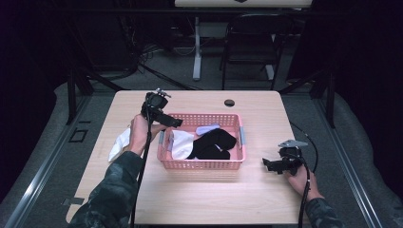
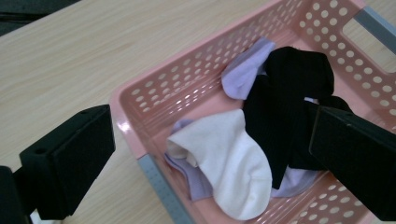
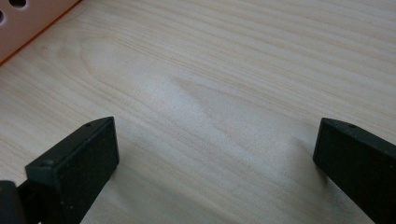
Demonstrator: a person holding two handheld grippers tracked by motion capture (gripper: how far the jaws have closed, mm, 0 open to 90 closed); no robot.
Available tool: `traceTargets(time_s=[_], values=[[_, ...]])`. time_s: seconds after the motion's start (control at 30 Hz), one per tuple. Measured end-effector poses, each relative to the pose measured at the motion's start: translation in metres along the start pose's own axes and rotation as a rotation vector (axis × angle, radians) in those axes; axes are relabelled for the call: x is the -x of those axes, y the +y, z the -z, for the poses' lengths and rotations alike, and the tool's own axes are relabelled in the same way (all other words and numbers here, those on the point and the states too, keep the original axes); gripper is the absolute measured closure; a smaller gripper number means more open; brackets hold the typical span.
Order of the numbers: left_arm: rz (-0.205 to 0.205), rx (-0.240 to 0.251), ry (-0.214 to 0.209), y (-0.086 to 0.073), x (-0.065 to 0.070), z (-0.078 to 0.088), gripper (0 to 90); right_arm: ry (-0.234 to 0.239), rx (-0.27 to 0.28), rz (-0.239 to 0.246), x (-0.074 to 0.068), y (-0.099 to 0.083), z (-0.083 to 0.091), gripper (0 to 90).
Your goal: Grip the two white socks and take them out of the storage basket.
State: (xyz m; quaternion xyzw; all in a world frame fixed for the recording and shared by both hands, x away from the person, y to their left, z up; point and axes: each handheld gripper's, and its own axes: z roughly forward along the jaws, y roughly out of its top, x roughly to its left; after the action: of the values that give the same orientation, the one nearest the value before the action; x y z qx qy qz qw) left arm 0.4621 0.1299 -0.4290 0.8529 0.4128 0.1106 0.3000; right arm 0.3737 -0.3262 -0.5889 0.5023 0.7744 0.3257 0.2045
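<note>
Over the table [image 1: 199, 190], high view: left gripper [image 1: 167, 121] spread wide and empty, poised above the near-left rim of a pink basket [image 1: 202, 165]. Just below and ahead of it, a white sock [image 1: 181, 143], a black sock [image 1: 212, 144] and a scrap of lilac sock [image 1: 207, 128], all inside the basket. Behind that gripper, beside the hand, one more white sock [image 1: 119, 144] flat on the wood, outside the basket. Well off to the other side, right gripper [image 1: 273, 165] parked low, nothing near it.

Along the left gripper [image 2: 210, 154], its own view: jaws parted to either side of the basket corner, white sock [image 2: 229, 163] straight ahead between them, untouched; black sock [image 2: 289, 102] draped beside and partly over it, lilac sock [image 2: 245, 70] beyond. Likely feather-light, limp, no fragility; probably best pinched at a bunched fold or the cuff, lest a neighbour snag and ride along.

Along the right gripper [image 3: 215, 154], its own view: jaws apart, bare wood between, basket wall [image 3: 28, 23] at the far edge.
</note>
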Motion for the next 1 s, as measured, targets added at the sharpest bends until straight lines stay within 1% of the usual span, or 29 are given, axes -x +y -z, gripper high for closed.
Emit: traceTargets(time_s=[0.07,0.1,0.23,0.27,0.3,0.4,0.43,0.5,0.6,0.67,0.77,0.8,0.87,0.9,0.93,0.97,1.0], values=[[0.007,-0.004,-0.051,0.001,0.002,-0.008,0.2,0.000,0.000,0.000,0.000,0.000,0.000,0.0],[0.000,-0.019,-0.057,0.001,0.004,-0.013,0.2,0.000,0.000,0.000,0.000,0.000,0.000,0.0],[-0.030,-0.040,-0.063,0.006,0.011,-0.024,0.2,0.000,0.000,0.000,0.000,0.000,0.000,0.0],[-0.031,-0.036,-0.060,0.006,0.013,-0.027,0.2,0.000,-0.001,0.000,0.000,0.000,0.000,0.0],[-0.040,-0.046,-0.060,0.007,0.014,-0.029,0.2,0.000,0.000,0.000,0.000,0.000,0.000,0.0],[-0.055,-0.048,-0.039,0.008,0.020,-0.038,0.3,0.000,0.000,0.000,0.000,0.000,0.000,0.0],[-0.058,-0.055,-0.043,0.008,0.022,-0.042,0.3,0.000,-0.001,0.000,0.000,0.000,0.000,0.0],[-0.063,-0.076,-0.037,0.007,0.024,-0.051,0.4,0.000,0.000,0.000,0.000,0.000,0.000,0.0],[-0.058,-0.100,-0.050,0.004,0.026,-0.064,0.4,0.000,0.000,0.000,0.000,0.000,0.000,0.0],[-0.056,-0.119,-0.046,0.002,0.025,-0.070,0.8,0.000,0.000,0.000,0.000,0.000,0.000,0.0],[-0.062,-0.147,-0.035,0.000,0.025,-0.078,4.8,0.000,0.000,0.000,0.000,0.000,0.000,0.0],[-0.066,-0.173,-0.023,0.000,0.026,-0.081,6.8,0.000,0.000,0.000,0.000,0.000,0.000,0.0],[-0.067,-0.197,-0.019,-0.002,0.026,-0.085,13.7,0.000,0.000,0.000,0.000,0.000,0.000,0.0],[-0.074,-0.214,-0.003,-0.003,0.027,-0.088,15.2,0.000,0.000,0.000,0.000,0.000,0.000,0.0],[-0.072,-0.230,0.002,-0.004,0.027,-0.090,16.1,0.000,0.000,0.000,0.000,0.000,0.000,0.0],[-0.064,-0.238,0.010,-0.006,0.028,-0.092,18.8,0.001,0.000,0.000,0.000,0.000,0.000,0.0],[-0.073,-0.251,0.025,-0.006,0.028,-0.094,22.0,0.001,0.000,0.000,0.000,0.000,0.000,0.0]])
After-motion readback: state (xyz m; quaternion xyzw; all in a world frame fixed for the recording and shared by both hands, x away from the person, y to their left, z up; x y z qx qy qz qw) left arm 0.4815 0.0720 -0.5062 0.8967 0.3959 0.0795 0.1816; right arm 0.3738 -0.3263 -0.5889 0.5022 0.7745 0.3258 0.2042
